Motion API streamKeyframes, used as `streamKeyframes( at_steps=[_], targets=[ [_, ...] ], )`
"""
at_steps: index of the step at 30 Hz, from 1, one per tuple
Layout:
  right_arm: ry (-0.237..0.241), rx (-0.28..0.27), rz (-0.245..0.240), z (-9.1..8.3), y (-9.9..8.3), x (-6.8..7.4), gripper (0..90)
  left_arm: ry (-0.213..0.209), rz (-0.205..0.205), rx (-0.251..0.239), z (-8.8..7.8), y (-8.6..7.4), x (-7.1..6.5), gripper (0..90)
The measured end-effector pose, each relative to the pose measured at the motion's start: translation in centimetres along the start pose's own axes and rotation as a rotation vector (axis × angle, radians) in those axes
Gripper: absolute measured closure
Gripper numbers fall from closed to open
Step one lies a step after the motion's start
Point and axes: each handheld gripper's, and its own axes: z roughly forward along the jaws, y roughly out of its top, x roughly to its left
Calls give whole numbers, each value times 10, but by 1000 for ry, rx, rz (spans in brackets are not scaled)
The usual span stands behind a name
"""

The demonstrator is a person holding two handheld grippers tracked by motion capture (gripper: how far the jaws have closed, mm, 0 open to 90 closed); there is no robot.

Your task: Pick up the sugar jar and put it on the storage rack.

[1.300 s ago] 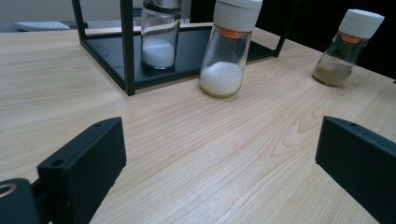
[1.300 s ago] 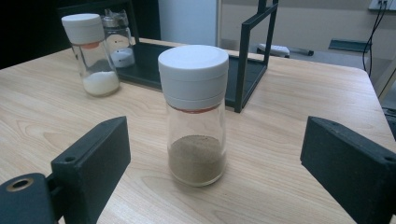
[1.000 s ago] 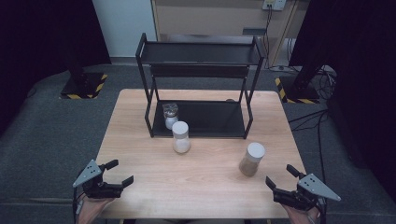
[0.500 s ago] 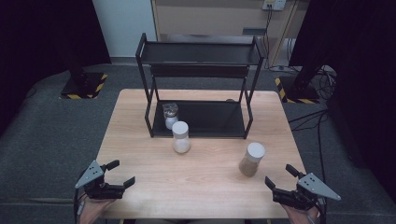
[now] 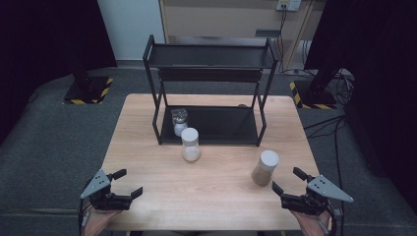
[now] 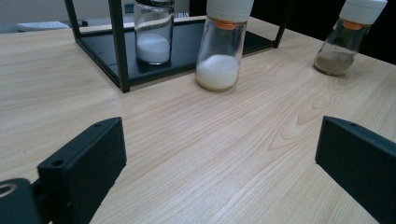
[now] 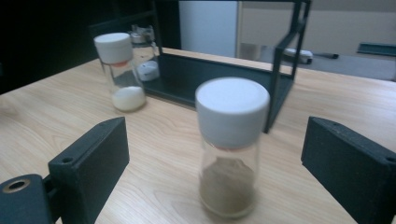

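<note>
High view: left gripper [image 5: 129, 183], jaws wide and holding nothing, hovers at the table's [image 5: 211, 201] near edge. Ahead of its jaws, a metal-capped shaker of white grains [image 5: 179, 122] stands on the black rack's [image 5: 211, 88] lower shelf; a white-capped jar of white powder [image 5: 190, 144] stands just outside it. Beyond the right gripper's [image 5: 287, 181] wide, empty jaws stands a white-capped jar of brown powder [image 5: 264, 167]. No labels or writing are readable.

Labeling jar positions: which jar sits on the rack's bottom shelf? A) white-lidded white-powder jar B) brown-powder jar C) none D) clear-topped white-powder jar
D: the clear-topped jar stands on the rack's bottom shelf at its left end, while the white-lidded jar and the brown-powder jar stand on the table.
</note>
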Motion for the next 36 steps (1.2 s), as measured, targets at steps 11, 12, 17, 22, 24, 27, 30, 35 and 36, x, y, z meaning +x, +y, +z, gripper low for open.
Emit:
streamKeyframes(
  at_steps=[11,12,17,22,24,27,30,35,36],
  targets=[
    [93,16,-50,38,39,6,79,-4,2,10,2,1,1,8],
    [104,21,-56,43,44,7,79,-3,4,12,2,1,0,8],
    [168,43,-68,77,62,11,82,-3,13,19,3,2,-1,8],
    [205,56,-48,100,68,10,82,-8,13,28,5,3,-1,8],
    [214,59,-51,109,71,11,82,-11,15,33,6,3,-2,7],
    [240,66,-58,124,77,15,83,-13,19,36,6,4,-2,7],
    [252,68,-58,131,79,17,83,-12,16,35,6,3,-2,7],
    [282,73,-57,153,85,23,85,-14,15,37,7,3,-1,8],
    [290,75,-55,158,86,24,84,-15,16,37,7,3,-1,8]
  ],
)
